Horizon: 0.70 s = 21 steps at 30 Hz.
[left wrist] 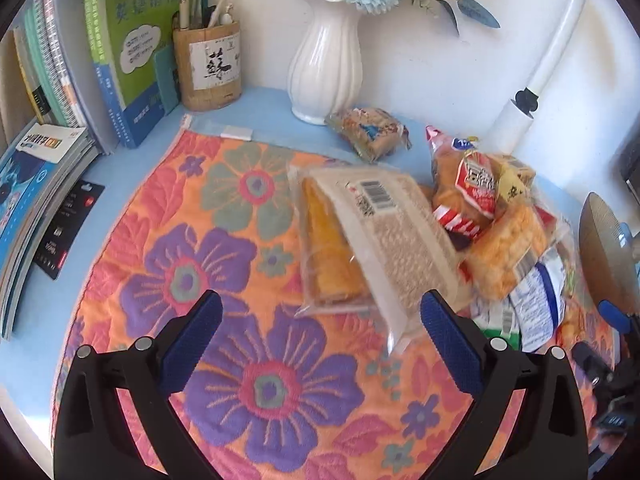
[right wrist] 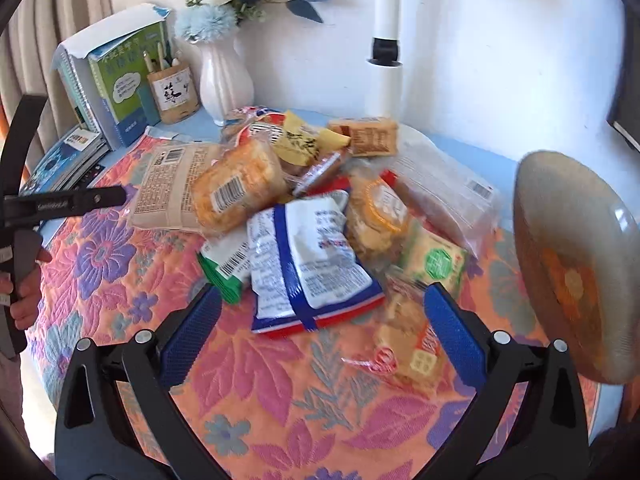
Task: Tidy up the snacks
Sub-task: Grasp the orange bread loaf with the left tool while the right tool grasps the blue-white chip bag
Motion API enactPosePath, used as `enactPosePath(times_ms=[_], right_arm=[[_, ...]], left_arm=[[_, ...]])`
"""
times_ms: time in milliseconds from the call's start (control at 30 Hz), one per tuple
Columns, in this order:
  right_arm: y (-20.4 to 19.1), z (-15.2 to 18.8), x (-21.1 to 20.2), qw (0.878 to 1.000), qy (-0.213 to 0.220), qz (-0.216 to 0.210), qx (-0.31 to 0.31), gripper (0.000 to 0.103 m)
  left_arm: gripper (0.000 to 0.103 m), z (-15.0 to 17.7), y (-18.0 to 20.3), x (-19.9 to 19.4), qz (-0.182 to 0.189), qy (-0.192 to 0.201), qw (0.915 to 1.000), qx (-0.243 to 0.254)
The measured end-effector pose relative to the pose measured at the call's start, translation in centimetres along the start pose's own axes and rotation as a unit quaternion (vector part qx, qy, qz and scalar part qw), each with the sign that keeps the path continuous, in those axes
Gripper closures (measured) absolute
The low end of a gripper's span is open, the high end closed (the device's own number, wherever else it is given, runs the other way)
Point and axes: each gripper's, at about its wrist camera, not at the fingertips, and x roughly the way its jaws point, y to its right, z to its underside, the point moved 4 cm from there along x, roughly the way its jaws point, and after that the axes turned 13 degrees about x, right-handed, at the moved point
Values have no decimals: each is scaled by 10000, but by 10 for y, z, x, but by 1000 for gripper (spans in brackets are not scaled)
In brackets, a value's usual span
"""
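A home study corner. Upright books, a pen holder and a white flower vase line the wall. A floral quilted cloth covers the table.

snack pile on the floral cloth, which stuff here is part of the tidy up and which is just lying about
For the job:
- snack pile
- beige barcode packet
- stray biscuit pack by the vase
- round tray
- left tongs and right tongs, both open

Just lying about:
- white vase
- pen holder
- books
- floral cloth
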Motion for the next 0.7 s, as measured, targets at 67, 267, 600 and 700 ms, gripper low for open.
enactPosePath(times_ms=[67, 267, 600, 700], right_arm=[[-11, -4, 18, 9998, 10, 74, -199, 3], [-6, -9, 63, 9999, 67, 143, 53, 15], [8, 0, 27, 9947, 1017, 82, 111, 60], [11, 2, 17, 9926, 1210, -72, 122, 60]], left_arm=[[5, -17, 11, 15, -50, -48, 9999, 130], [5, -37, 36, 68, -90, -450, 9988, 175], [60, -25, 33, 23, -211, 420, 9981, 396], [61, -15, 23, 18, -41, 434, 9988, 216]])
